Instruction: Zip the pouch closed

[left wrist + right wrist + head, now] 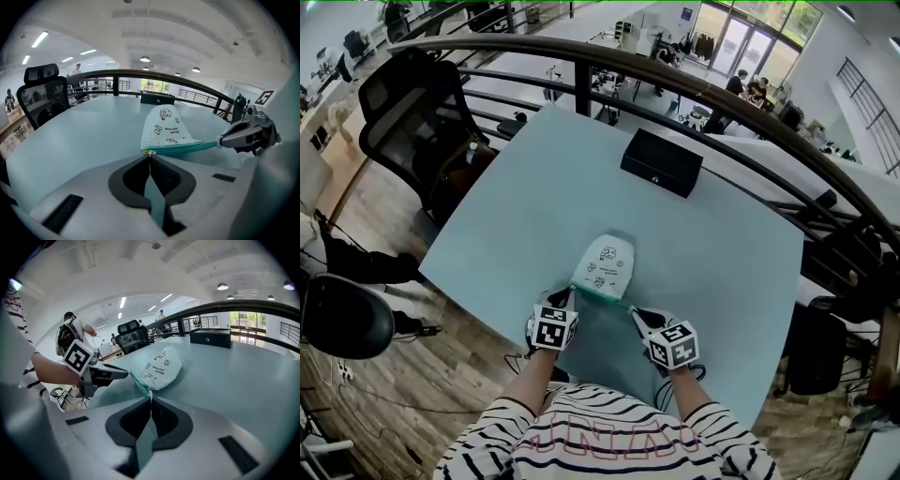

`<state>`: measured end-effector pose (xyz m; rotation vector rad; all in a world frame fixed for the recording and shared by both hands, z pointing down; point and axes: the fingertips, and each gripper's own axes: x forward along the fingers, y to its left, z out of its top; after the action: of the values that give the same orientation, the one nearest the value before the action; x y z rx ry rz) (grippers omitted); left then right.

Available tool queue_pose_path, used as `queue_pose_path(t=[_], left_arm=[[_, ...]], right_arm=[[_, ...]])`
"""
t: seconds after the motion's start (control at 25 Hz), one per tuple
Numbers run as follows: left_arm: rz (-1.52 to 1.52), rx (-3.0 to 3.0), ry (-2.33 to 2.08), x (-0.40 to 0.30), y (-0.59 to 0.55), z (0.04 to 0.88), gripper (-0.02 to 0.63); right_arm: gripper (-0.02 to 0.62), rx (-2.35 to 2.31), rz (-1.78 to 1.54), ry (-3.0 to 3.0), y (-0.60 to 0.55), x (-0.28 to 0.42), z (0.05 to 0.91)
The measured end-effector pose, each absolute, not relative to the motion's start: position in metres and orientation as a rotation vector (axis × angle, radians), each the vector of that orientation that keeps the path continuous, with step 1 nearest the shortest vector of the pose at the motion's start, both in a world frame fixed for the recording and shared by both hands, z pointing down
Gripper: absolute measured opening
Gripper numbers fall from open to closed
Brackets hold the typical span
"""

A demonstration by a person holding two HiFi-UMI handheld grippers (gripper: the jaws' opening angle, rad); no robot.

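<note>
Between both jaws runs the green zip (183, 149) of the white cloth pouch (602, 265). Left gripper (150, 155) and right gripper (150, 395) each pinch one end.

No legible txt from my end.
Print on pouch (603, 264) too small; shirt (619, 441) lettering upside down, can't read it.

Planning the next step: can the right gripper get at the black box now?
Probably not yet: the right gripper has its fingers shut on the pouch end; the black box sits far across the table, nothing between.
</note>
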<state>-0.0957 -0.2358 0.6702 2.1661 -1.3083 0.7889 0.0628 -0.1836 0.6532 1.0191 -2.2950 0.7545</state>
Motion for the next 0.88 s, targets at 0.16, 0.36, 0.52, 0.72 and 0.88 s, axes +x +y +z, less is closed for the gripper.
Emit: queue_pose_path(t=[0.16,0.36,0.52,0.72,0.88], left_arm=[[0.819,2.165,-1.321,-0.098,-0.238,0.674,0.025],[0.865,2.162,-1.309,-0.101,-0.237,0.686,0.025],[0.858,2.153,-1.286,-0.101,-0.232,0.687,0.026],[0.841,2.142,-1.273,-0.107,-0.226,0.684,0.026],[0.803,2.139,-1.3,-0.112,-0.22,0.673,0.028]], right_arm=[[0.032,1.015,0.761,-2.288,-0.185,0.059,0.657],[0.034,1.012,0.737,-2.272,-0.185,0.054,0.661],[0.034,1.031,0.721,-2.255,-0.185,0.053,0.662],[0.035,1.073,0.721,-2.247,-0.188,0.052,0.661],[0.035,1.137,0.696,-2.259,-0.19,0.053,0.652]])
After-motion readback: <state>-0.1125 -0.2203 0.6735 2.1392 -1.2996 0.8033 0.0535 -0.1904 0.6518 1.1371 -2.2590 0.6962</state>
